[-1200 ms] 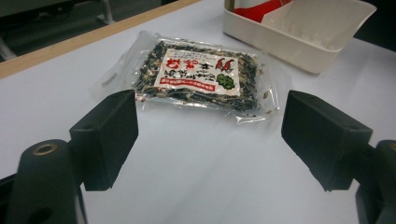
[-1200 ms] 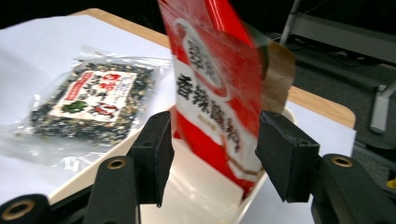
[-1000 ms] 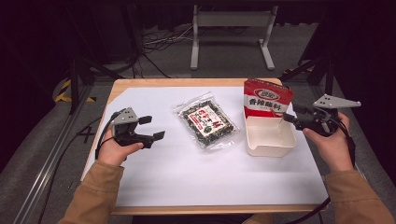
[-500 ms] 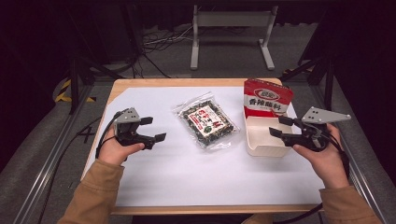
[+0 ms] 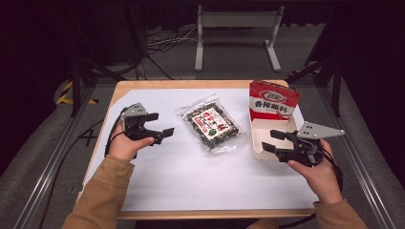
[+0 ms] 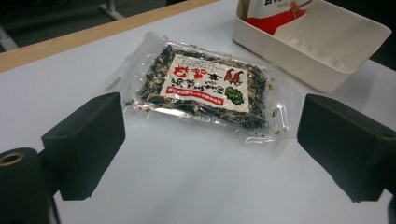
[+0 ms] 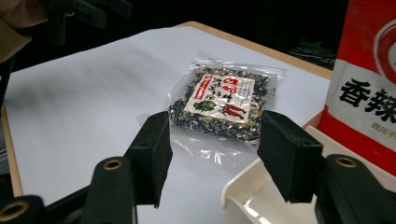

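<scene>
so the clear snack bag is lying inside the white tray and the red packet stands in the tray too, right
Not quite. The clear snack bag lies flat on the white paper left of the white tray, apart from it, as the high view shows. The red packet does stand in the tray.

Both grippers, left and right, flank the clear spice packet, fingers apart.

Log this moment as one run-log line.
left gripper: open, empty, beside packet | right gripper: open, empty, over tray edge, facing packet | red bag: upright in tray
</scene>
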`<state>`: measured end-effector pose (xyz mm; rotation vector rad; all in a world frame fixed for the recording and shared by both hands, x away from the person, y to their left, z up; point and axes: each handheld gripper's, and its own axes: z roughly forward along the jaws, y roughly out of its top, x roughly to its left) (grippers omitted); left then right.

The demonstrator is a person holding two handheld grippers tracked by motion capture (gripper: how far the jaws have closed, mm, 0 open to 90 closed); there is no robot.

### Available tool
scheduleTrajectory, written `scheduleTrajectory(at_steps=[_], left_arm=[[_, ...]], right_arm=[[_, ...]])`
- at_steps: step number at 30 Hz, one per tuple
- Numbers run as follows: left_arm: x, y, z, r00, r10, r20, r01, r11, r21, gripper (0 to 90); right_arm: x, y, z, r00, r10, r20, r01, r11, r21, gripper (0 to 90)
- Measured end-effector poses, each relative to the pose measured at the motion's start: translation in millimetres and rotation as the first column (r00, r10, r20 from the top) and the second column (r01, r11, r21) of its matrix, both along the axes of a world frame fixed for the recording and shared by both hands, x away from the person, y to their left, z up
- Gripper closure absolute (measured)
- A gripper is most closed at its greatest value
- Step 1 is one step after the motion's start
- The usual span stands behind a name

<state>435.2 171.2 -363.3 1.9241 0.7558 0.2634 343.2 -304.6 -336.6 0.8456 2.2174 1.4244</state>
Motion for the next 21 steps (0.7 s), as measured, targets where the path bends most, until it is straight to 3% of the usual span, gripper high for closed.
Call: scheduleTrajectory(at_steps=[4, 15, 20, 21], left_arm=[[10.8, -6.3, -4.4, 1.0000, 0.005, 0.004, -0.005, 1.0000, -0.005, 13.0], [45.5, -16.7, -13.8, 0.9963, 0.086, -0.002, -0.086, 0.9962, -0.014, 24.8], [58.4, -24.0, -13.5, 0.9947, 0.102, -0.011, -0.102, 0.9945, 0.023, 26.2], [66.5, -27.5, -15.3, 0.9938, 0.109, -0.022, -0.109, 0.9935, 0.035, 26.0]], right_arm=[[-3.1, 4.5, -1.9, 0.9996, 0.028, 0.006, -0.028, 0.9995, -0.013, 46.2], [-17.0, 17.4, -4.9, 0.9917, 0.121, 0.043, -0.118, 0.9914, -0.056, 45.1], [-20.2, 18.4, -7.5, 0.9890, 0.140, 0.048, -0.137, 0.9887, -0.061, 45.1], [-22.4, 19.0, -9.1, 0.9873, 0.152, 0.048, -0.148, 0.9869, -0.064, 45.0]])
